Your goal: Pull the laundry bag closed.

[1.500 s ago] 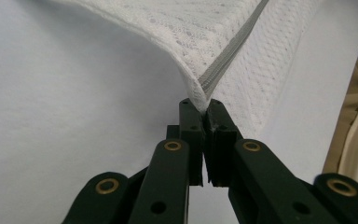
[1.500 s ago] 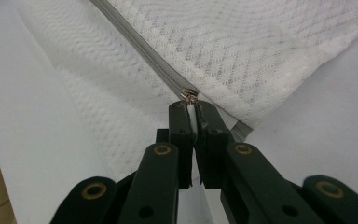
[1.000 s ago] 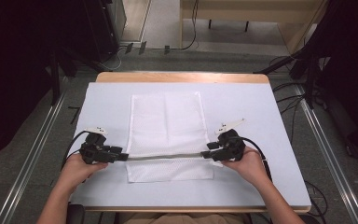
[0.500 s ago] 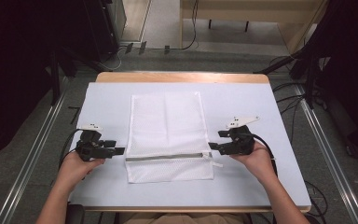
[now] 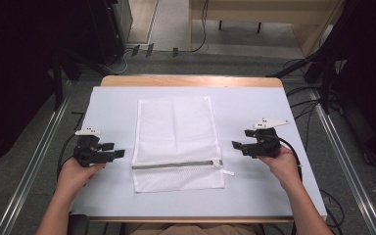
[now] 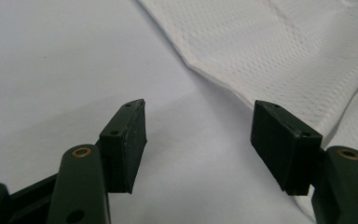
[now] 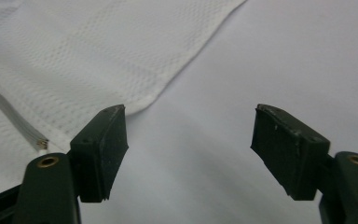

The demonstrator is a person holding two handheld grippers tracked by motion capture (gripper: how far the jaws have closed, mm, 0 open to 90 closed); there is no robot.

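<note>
High view: left claw (image 5: 119, 150) and right claw (image 5: 237, 147) wide, empty

high: overhead, forward-down | tongs cameras: close, low | shared: mesh bag (image 5: 176, 142)

White mesh laundry bag (image 5: 176, 142) with fine dotted weave, grey zipper (image 5: 176, 164); pale lilac-white table cover (image 5: 112, 105), tan wooden table edge (image 5: 191, 81); black grippers, brass-coloured rivets (image 6: 81, 151).
</note>
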